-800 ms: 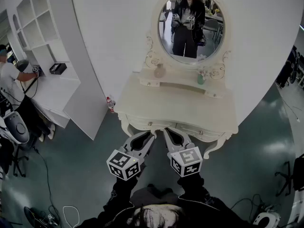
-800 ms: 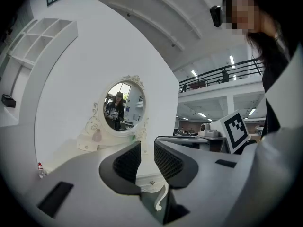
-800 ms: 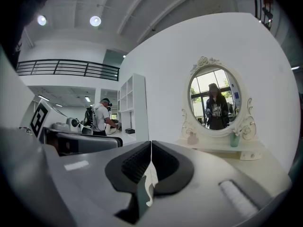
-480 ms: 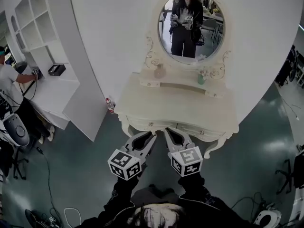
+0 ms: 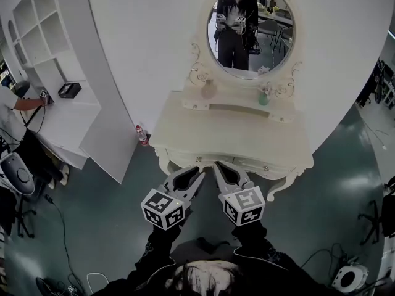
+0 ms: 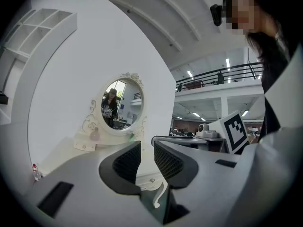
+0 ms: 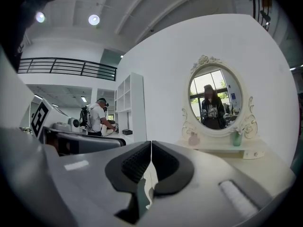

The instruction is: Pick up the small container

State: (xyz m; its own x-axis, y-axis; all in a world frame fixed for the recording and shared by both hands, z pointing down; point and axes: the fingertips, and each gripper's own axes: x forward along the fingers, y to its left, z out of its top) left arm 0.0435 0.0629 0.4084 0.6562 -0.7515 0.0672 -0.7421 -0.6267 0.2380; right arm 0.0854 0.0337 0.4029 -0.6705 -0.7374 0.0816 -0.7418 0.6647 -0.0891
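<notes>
head view, from the left: a white shelving unit (image 5: 43, 17) stands against the curved wall, then a cream dressing table (image 5: 234, 134) with an oval mirror (image 5: 250, 23). on the table's raised back shelf a small pink container (image 5: 208, 90) stands at the left end and a small green container (image 5: 263, 97) at the right end, well apart from each other. both stand at the far side of the table, well beyond the tongs.

the left gripper (image 5: 196, 173) sits just before the table's near edge, its tips over the front rim. left gripper view shows its jaws (image 6: 147, 145) drawn in to a thin slit with nothing in it, and the pink container (image 6: 95, 135) far ahead, left of the tips.

the right gripper (image 5: 217, 166) is just beside it, also at the front rim. right gripper view shows its pads (image 7: 151, 145) pressed together and empty, with the pink container (image 7: 193, 139) and the green container (image 7: 236, 138) far ahead, to the right of the tips.
</notes>
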